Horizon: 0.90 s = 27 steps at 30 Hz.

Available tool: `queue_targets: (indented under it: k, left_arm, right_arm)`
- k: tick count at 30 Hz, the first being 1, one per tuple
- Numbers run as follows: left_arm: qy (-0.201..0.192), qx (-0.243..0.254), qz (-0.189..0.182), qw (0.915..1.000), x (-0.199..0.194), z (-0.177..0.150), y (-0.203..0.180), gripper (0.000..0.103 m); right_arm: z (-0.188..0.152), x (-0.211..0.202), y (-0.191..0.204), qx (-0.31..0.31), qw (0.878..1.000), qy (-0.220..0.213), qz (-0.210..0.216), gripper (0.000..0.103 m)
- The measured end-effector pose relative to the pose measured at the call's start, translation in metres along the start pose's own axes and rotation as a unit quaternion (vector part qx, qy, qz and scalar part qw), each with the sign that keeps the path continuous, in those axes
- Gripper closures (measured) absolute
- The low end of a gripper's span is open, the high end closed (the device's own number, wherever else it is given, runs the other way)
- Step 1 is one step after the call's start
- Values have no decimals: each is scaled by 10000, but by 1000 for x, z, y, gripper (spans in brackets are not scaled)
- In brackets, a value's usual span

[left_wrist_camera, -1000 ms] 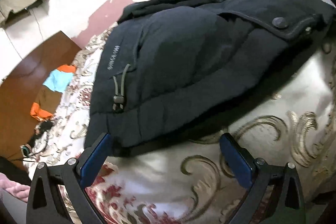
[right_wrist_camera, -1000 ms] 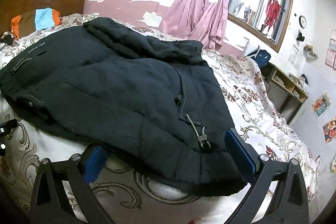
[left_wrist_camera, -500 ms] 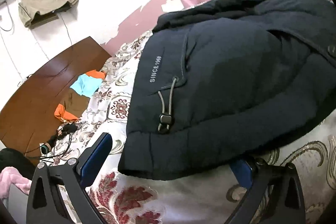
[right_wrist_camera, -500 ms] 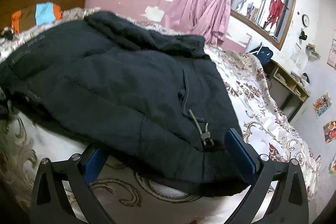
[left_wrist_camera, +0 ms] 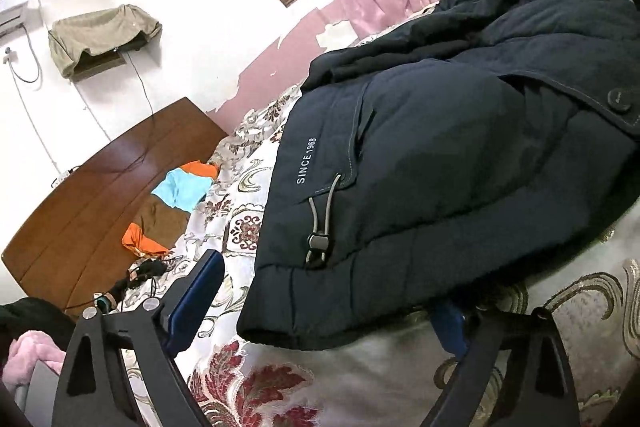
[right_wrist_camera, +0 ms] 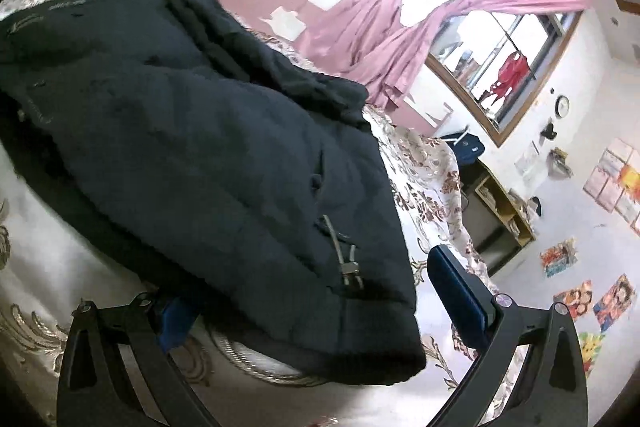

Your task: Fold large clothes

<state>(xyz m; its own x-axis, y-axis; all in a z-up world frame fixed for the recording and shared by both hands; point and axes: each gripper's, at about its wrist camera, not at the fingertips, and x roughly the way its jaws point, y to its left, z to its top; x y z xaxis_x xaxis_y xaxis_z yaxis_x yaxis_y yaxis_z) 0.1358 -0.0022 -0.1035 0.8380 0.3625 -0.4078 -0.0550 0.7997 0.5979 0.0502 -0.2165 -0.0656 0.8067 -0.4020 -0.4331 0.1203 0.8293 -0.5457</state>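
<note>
Closest to me, the left gripper point(left_wrist_camera: 320, 311) straddles one bottom corner of the dark jacket point(left_wrist_camera: 440, 155). One finger stands clear beside the hem and the other is tucked under it. The jaws are wide but closing, the hem corner between them, and nothing is pinched yet. The right gripper point(right_wrist_camera: 316, 299) sits at the other bottom corner in the same way: one finger hidden under the cloth, one out in the open beside it, jaws spread wide, holding nothing so far.

The jacket lies flat across the flowered bedspread point(left_wrist_camera: 248, 227), front side up, with the toggle cord point(left_wrist_camera: 320, 227) near the hem and its hood or collar bunched at the far end toward the pink curtains point(right_wrist_camera: 420, 19). The sleeves look already tucked in, though I cannot be sure from here.

So I judge the work partly done: the jacket is laid out and narrowed. Gripping both hem corners and carrying them up to the collar is left. Farther off, an orange and blue garment point(left_wrist_camera: 180, 195) rests by the wooden headboard point(left_wrist_camera: 100, 195).
</note>
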Motion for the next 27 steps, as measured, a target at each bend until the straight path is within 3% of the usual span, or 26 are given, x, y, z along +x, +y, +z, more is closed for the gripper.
queue_targets:
  k: [3, 5, 7, 9, 11, 13, 14, 16, 19, 22, 27]
  left_arm:
    - [20, 73, -91, 9999, 2, 0, -2, 21]
    - [26, 132, -69, 9999, 0, -1, -5, 25]
    - [37, 170, 13, 9998, -1, -1, -7, 26]
    - [82, 187, 57, 9998, 0, -1, -9, 26]
    - [117, 194, 40, 9997, 1, -1, -9, 32]
    - [157, 190, 9, 9997, 3, -1, -8, 55]
    - [195, 149, -80, 9997, 4, -2, -7, 58]
    - [224, 120, -260, 9993, 5, -2, -7, 72]
    - [51, 143, -335, 9993, -1, -1, -7, 88]
    - [-159, 29, -380, 9991, -8, 1, -2, 92]
    - [-566, -648, -553, 9948, -27, 6, 22, 95]
  right_arm:
    - [1, 1, -5, 193, 9995, 69, 223, 6]
    - [0, -1, -6, 229, 9991, 60, 349, 21]
    - [0, -3, -1, 151, 9989, 36, 438, 44]
    - [-1, -4, 6, -27, 9988, -14, 489, 57]
    - [-1, -5, 6, -74, 9988, -55, 490, 61]
    - [0, -4, 1, -5, 9982, -54, 596, 69]
    - [-1, -3, 1, 32, 9977, -45, 675, 70]
    - [-1, -4, 1, 34, 9974, -44, 718, 73]
    - [-1, -6, -3, 230, 9955, -77, 917, 81]
    - [-1, -9, -7, 360, 9943, -135, 996, 88]
    - [-2, -20, -16, 691, 9907, -342, 1121, 92]
